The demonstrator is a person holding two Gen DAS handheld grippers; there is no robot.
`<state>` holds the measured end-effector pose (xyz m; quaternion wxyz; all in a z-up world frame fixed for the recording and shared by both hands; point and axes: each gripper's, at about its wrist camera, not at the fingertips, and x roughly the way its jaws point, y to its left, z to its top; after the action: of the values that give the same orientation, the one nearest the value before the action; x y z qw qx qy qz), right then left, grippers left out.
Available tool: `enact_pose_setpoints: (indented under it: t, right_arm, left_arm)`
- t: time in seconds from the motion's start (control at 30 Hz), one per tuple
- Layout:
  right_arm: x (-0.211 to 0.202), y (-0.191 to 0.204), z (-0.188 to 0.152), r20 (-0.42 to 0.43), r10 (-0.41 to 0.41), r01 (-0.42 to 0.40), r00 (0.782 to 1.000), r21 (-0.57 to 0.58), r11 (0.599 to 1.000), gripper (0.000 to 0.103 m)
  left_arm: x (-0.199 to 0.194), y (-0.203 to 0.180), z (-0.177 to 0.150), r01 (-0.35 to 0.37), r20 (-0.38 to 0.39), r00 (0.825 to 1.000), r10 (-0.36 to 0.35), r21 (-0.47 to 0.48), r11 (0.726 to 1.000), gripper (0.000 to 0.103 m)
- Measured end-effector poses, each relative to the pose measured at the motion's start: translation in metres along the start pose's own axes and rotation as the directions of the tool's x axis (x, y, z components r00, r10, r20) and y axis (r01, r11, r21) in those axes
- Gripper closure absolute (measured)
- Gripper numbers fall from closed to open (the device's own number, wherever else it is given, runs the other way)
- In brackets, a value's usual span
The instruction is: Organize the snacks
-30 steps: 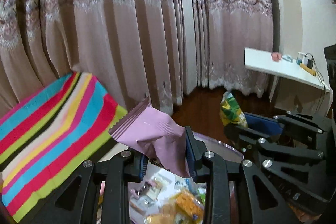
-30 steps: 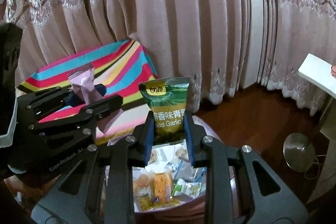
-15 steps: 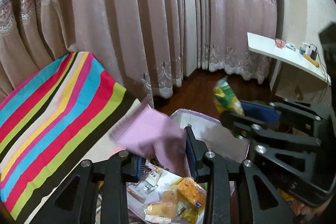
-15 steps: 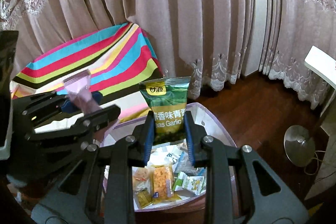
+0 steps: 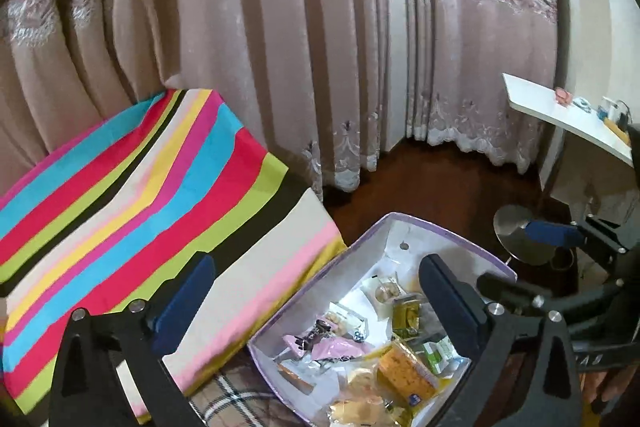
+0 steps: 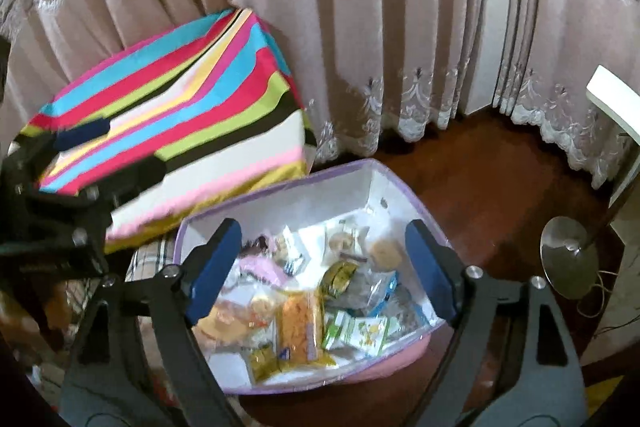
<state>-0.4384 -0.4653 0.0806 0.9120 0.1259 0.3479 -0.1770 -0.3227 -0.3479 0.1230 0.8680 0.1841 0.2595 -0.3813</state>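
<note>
Now both your grippers — left gripper [image 5: 316, 301] and right gripper [image 6: 322, 261] — gape empty above the storage box [image 6: 320, 189]; the pink packet [image 6: 260, 267] and green packet [image 6: 340, 275] you held 1 second ago lie inside, so fetch more.

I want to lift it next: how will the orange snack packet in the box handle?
The orange snack packet looks like thin glossy film, so probably slippery and floppy. It seems light. Its contents look like crunchy pieces, so hard squeezing may crush them.

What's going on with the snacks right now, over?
Left gripper open, empty. Right gripper open, empty. Pink packet and green packet lying in the snack bin. Nothing blocking.
</note>
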Motion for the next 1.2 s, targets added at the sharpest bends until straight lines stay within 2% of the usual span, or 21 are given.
enact_pose_setpoints:
  t: [0.07,0.13,0.2,0.27,0.33,0.37,0.43,0.53,0.63,0.77,0.87,1.0,1.1,1.2]
  right_arm:
    - [-0.002,0.003,-0.004,-0.020,-0.011,0.011,1.000,-0.007,1.000,0.014]
    - [-0.005,0.004,-0.008,-0.035,-0.039,0.039,0.999,0.001,0.999,0.014]
    - [-0.006,0.003,-0.010,-0.058,-0.073,0.074,0.996,0.022,0.997,0.014]
    - [-0.009,0.001,-0.012,-0.082,-0.096,0.100,0.992,0.049,0.994,0.014]
    - [-0.015,-0.001,-0.016,-0.077,-0.090,0.096,0.993,0.074,0.993,0.014]
    - [-0.016,-0.002,-0.018,-0.075,-0.083,0.090,0.994,0.084,0.992,0.014]
    - [-0.016,-0.006,-0.021,-0.093,-0.082,0.092,0.992,0.110,0.990,0.014]
    - [-0.013,-0.015,-0.027,-0.141,-0.077,0.101,0.987,0.165,0.981,0.014]
    - [-0.010,-0.016,-0.036,-0.195,-0.096,0.127,0.976,0.158,0.979,0.014]
    - [-0.003,-0.011,-0.053,-0.248,-0.113,0.153,0.962,0.147,0.977,0.014]
    - [0.001,-0.010,-0.060,-0.279,-0.113,0.158,0.954,0.145,0.977,0.014]
    - [0.000,-0.002,-0.060,-0.278,-0.184,0.215,0.943,0.084,0.973,0.014]
    - [-0.001,-0.004,-0.058,-0.274,-0.171,0.205,0.946,0.101,0.973,0.014]
    - [0.001,-0.006,-0.059,-0.283,-0.160,0.199,0.946,0.112,0.974,0.014]
  left_arm:
    - [-0.007,0.001,0.002,-0.004,0.023,1.000,0.004,0.017,1.000,0.000]
    - [-0.016,0.000,0.004,-0.062,0.046,0.997,0.060,0.039,0.997,0.000]
    - [-0.029,-0.005,0.005,-0.160,0.106,0.983,0.151,0.082,0.984,0.000]
    - [-0.046,-0.014,0.004,-0.268,0.198,0.949,0.244,0.107,0.957,0.000]
    - [-0.057,-0.019,0.003,-0.297,0.242,0.934,0.262,0.121,0.947,0.000]
    - [-0.058,-0.020,0.004,-0.288,0.238,0.938,0.253,0.123,0.950,0.000]
    - [-0.054,-0.019,0.006,-0.250,0.175,0.958,0.226,0.127,0.960,0.000]
    - [-0.043,-0.015,0.003,-0.147,0.078,0.987,0.138,0.123,0.981,0.000]
    - [-0.023,-0.012,-0.002,-0.077,-0.031,0.996,0.081,0.114,0.991,0.000]
    - [0.000,-0.015,-0.017,-0.062,-0.130,0.989,0.078,0.119,0.991,0.000]
    - [0.017,-0.018,-0.030,-0.039,-0.206,0.977,0.064,0.125,0.991,0.000]
    - [0.030,-0.019,-0.042,0.017,-0.279,0.960,0.012,0.100,0.995,0.000]
    - [0.040,-0.019,-0.047,0.041,-0.334,0.942,-0.014,0.073,0.997,0.000]
    - [0.043,-0.019,-0.052,0.041,-0.348,0.937,-0.012,0.078,0.996,0.000]
